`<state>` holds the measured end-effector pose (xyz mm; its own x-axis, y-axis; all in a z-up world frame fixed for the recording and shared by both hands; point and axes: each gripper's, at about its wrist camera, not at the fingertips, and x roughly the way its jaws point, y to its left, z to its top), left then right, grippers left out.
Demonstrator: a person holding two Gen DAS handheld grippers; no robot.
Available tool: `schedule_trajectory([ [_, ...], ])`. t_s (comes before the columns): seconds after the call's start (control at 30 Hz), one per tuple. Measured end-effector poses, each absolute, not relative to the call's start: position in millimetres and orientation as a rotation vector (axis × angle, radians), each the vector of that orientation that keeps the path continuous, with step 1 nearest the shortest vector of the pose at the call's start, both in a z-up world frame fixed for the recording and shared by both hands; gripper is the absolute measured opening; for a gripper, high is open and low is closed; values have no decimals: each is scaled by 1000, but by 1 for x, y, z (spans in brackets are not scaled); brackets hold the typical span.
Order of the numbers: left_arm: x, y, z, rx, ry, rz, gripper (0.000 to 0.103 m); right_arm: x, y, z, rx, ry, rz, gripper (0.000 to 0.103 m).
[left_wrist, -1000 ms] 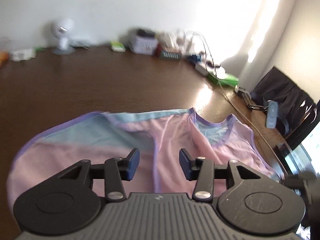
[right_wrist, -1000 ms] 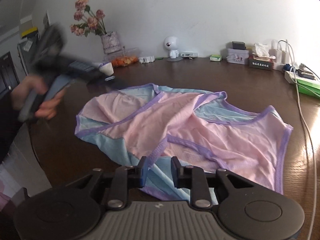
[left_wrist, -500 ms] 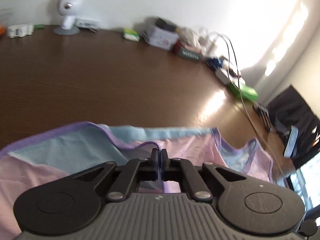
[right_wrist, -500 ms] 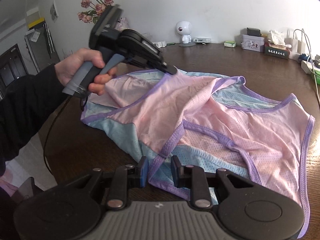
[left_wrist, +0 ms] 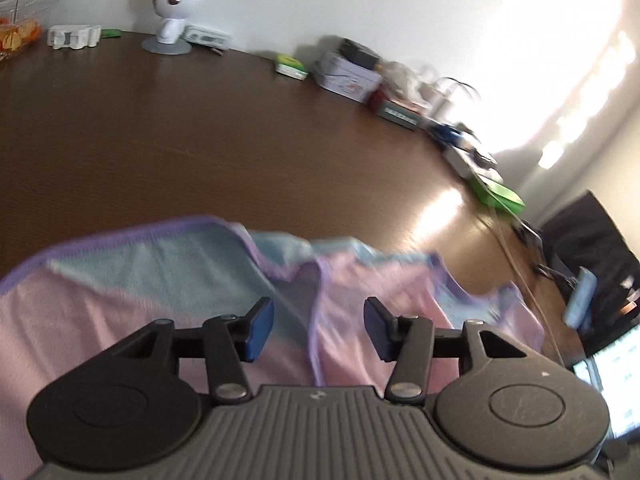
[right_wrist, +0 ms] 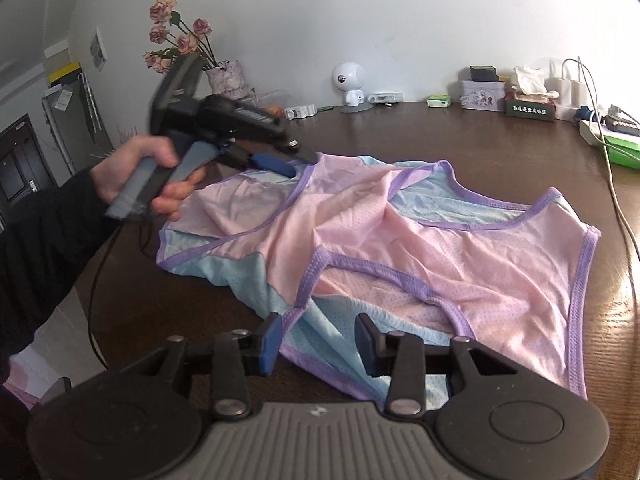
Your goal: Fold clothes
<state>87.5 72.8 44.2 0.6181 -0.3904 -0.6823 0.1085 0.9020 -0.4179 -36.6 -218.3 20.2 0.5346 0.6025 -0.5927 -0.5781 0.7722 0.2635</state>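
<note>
A pink mesh vest [right_wrist: 440,248] with light blue panels and purple trim lies crumpled on the brown table [right_wrist: 500,140]. My right gripper [right_wrist: 318,344] stands open at the vest's near edge, with a purple hem touching its left finger [right_wrist: 270,340]. A hand [right_wrist: 148,164] holds my left gripper [right_wrist: 298,160] over the vest's far left corner. In the left wrist view that gripper [left_wrist: 318,330] is open just above the vest [left_wrist: 120,320], and a purple seam runs between its fingers.
Along the table's far edge stand a white robot figure [right_wrist: 350,86], a tin box [right_wrist: 482,94], chargers and a vase of flowers [right_wrist: 226,78]. A power strip and green box [right_wrist: 618,142] sit at the right, with a cable [right_wrist: 624,220] trailing past the vest. A black chair [left_wrist: 592,248] stands beyond the table.
My left gripper, shut on the vest's purple edge half a second ago, has opened and let it drop. My right gripper's fingers have spread wider apart.
</note>
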Motion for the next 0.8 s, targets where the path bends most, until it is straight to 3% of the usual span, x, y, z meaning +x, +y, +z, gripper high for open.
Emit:
schedule_trajectory([
  [0.33,-26,85,32,-305,911,-354,55,-29,-204,29,-2,703,701,41],
  [0.8,-53,73,27,-199,853,-328,53,15,-171,69,-66,654,639,45],
])
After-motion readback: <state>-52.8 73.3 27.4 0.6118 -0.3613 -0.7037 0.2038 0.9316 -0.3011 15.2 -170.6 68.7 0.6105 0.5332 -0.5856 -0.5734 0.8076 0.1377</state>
